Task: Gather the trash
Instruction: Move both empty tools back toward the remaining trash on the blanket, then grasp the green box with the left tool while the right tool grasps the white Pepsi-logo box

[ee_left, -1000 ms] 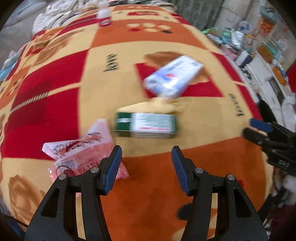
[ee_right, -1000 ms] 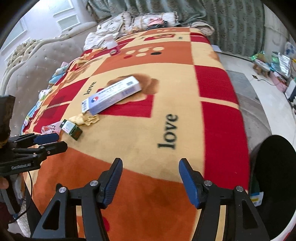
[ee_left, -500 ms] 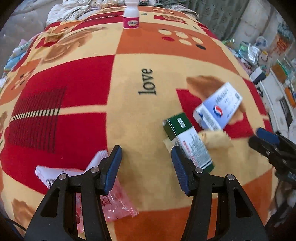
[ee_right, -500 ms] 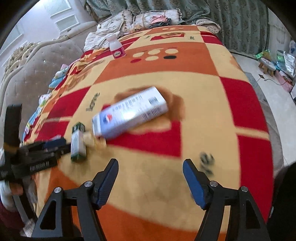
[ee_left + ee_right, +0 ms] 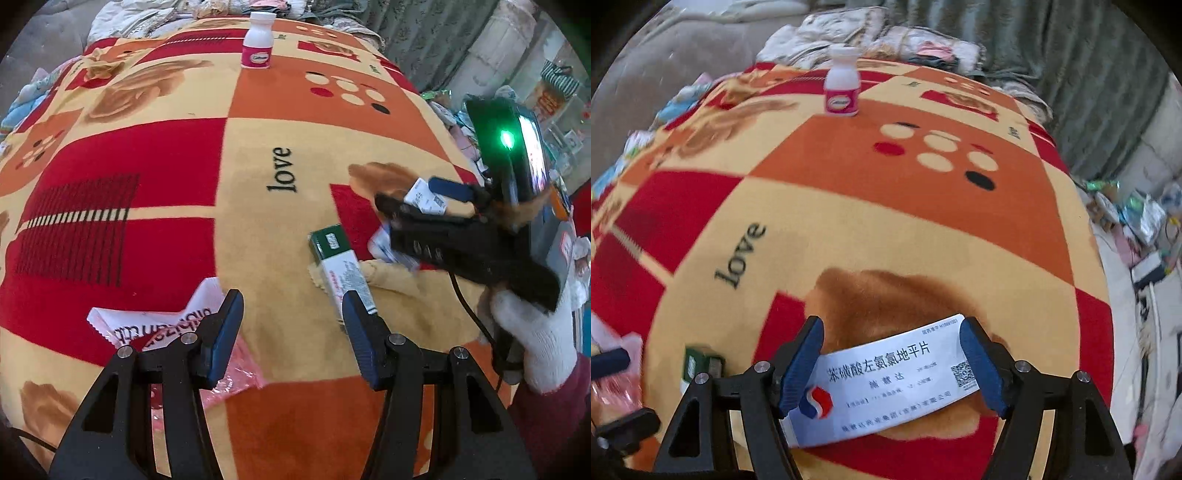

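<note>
A long white medicine box with a red-and-blue logo lies on the patterned blanket. My right gripper is open with a finger at each end of the box; it also shows in the left wrist view. My left gripper is open and empty above the blanket. A green-and-white box lies on a yellow tissue just past its right finger. A pink-and-white wrapper lies under its left finger. A white bottle with a pink label stands far back.
Crumpled clothes and bedding lie at the far end of the blanket. A grey curtain hangs behind. Clutter covers the floor to the right. A crumpled yellow tissue lies at the far left.
My right gripper has moved forward and down so that its open fingers now straddle the white medicine box. My left gripper has shifted slightly; the green box now lies closer to its right finger.
</note>
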Demonstrator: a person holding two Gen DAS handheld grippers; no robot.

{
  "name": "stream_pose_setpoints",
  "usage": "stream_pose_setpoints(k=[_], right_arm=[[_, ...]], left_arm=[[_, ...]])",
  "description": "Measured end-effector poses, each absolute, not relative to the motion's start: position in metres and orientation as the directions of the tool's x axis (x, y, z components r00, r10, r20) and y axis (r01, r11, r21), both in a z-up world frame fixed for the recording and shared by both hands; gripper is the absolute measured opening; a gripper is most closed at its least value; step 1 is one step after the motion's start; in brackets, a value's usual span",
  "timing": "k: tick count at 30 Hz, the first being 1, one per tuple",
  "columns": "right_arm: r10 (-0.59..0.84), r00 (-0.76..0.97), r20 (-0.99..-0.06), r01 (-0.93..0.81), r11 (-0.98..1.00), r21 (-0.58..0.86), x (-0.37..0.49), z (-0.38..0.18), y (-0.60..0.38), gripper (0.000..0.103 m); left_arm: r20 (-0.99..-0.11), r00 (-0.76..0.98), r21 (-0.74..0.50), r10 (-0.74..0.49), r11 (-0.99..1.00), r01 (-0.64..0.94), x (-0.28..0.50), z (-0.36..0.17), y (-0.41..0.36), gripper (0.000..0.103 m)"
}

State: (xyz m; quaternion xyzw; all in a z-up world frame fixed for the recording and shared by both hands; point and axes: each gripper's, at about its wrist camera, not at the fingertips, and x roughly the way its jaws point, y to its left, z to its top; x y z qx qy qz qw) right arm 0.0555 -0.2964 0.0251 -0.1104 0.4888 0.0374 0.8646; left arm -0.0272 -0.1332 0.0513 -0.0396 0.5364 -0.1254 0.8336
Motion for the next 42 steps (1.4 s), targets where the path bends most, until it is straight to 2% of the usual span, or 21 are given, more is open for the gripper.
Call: stream_pose_setpoints(k=[6, 16, 20, 25, 26, 29, 37, 42], right_arm=[[-0.027, 0.472, -0.881, -0.237, 0.959, -0.156, 0.013, 0.021, -0.327, 0.078], [0.09, 0.467, -0.88, -0.156, 0.988, 0.018, -0.04, 0.018, -0.39, 0.078], [0.13, 0.486, -0.864, -0.205, 0.978, 0.032, -0.037, 0.022, -0.378, 0.078], [0.127, 0.478, -0.869, -0.265, 0.964, -0.005, -0.019, 0.018, -0.363, 0.078], [0.136, 0.47, -0.872, -0.269, 0.963, 0.005, -0.018, 0.016, -0.363, 0.077], [0.141, 0.487, -0.862, -0.278, 0.961, 0.001, -0.025, 0.015, -0.363, 0.051], [0.149, 0.526, -0.837, -0.235, 0.972, 0.025, -0.054, 0.026, -0.375, 0.048], [0.16, 0.542, -0.825, -0.227, 0.973, 0.04, -0.079, 0.035, -0.378, 0.047]], left_arm=[[-0.879, 0.389, -0.227, -0.276, 0.959, 0.168, -0.023, 0.05, -0.143, 0.054], [-0.89, 0.37, -0.212, -0.269, 0.959, 0.186, -0.013, 0.026, -0.165, 0.053], [-0.885, 0.358, -0.249, -0.297, 0.953, 0.175, -0.008, 0.025, -0.16, 0.033], [-0.886, 0.346, -0.255, -0.308, 0.948, 0.191, -0.013, 0.029, -0.158, 0.028], [-0.885, 0.345, -0.259, -0.313, 0.946, 0.194, -0.016, 0.03, -0.156, 0.028], [-0.878, 0.352, -0.267, -0.325, 0.942, 0.203, -0.024, 0.037, -0.153, 0.027], [-0.846, 0.389, -0.29, -0.364, 0.927, 0.237, -0.044, 0.063, -0.159, 0.026], [-0.865, 0.357, -0.266, -0.354, 0.925, 0.272, -0.058, 0.055, -0.172, 0.026]])
